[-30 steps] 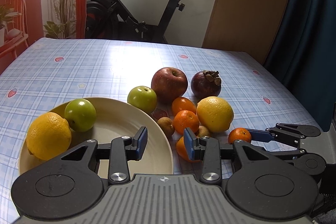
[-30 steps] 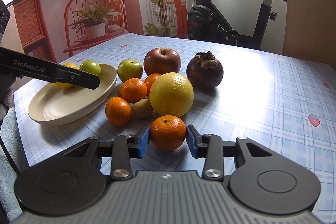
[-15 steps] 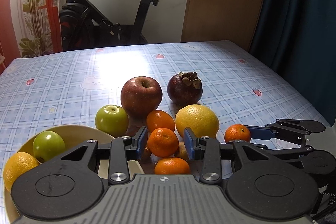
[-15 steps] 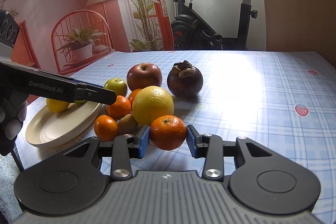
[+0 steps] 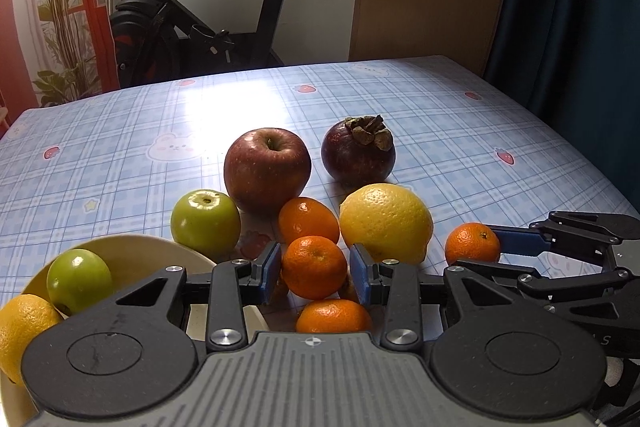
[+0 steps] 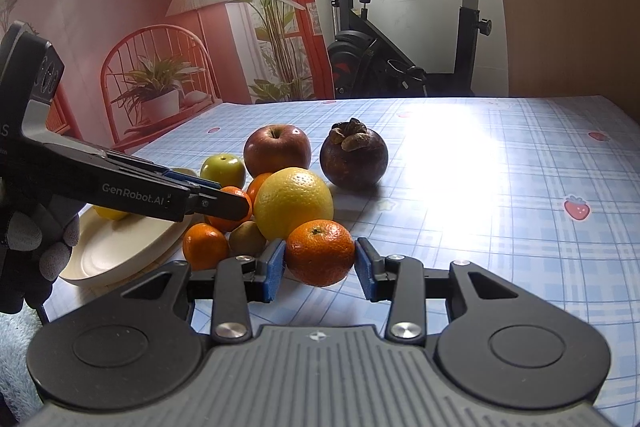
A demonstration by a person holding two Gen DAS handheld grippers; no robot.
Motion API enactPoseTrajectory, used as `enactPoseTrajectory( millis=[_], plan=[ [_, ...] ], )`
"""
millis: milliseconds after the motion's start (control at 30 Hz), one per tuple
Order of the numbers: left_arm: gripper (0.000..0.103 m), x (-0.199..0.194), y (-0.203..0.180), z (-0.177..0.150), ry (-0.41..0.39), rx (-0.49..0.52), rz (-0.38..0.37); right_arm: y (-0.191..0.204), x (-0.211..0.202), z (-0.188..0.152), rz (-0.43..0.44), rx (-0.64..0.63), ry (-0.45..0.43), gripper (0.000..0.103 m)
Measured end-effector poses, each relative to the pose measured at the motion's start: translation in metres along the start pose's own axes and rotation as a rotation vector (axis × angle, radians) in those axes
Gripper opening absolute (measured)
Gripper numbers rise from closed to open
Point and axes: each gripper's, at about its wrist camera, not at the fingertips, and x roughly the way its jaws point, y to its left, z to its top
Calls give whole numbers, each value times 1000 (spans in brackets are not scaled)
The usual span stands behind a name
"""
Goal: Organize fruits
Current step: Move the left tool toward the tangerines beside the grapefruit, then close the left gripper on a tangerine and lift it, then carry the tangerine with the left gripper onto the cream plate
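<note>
At the far left, a cream round plate [image 5: 132,255] is seen with a yellow citrus fruit [image 5: 24,331] and a small green apple [image 5: 78,281] already placed in it; these two are judged the only fruits sorted so far. Just right of the plate's rim, a second green apple [image 5: 205,221] rests on the blue checked tablecloth [image 5: 120,155], with a large red apple [image 5: 267,169] behind it. At the centre, the left gripper [image 5: 315,269] is set narrowly around a small orange mandarin [image 5: 314,267], its blue pads close against the fruit's sides; whether it is truly pressed cannot be told. Two more mandarins, one nearer [image 5: 334,315] and one farther [image 5: 308,221], lie beside it. Farther right are a big yellow orange [image 5: 386,223] and a dark purple mangosteen [image 5: 358,151]. At the right, the right gripper [image 6: 320,267] is closed narrowly on another mandarin [image 6: 320,253]. A small brown kiwi [image 6: 247,238] lies in the cluster too. Most of the fruit is judged still to be moved.
</note>
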Motion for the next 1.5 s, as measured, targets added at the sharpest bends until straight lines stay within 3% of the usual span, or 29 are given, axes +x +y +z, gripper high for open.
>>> enactPoseTrajectory(
  millis=[200,500,700,800,1100,1333,1500],
  plan=[
    [37,-6,-3,-3,-15,37,15,-1,1,1,10,4,5,40],
    [36,-34,0,2,-98,27,6,-4,2,2,9,21,2,40],
    [36,-61,23,1,-113,-64,25,-4,0,1,6,25,-4,40],
    [36,-77,40,-5,-88,-163,22,-2,1,2,5,17,3,40],
    [36,-103,71,-34,-41,-252,81,7,3,4,-25,-36,13,40],
    [36,-111,98,-53,-22,-325,120,47,8,25,50,-118,2,40],
    [36,-107,116,-62,8,-398,148,89,41,49,130,-217,30,40]
  ],
)
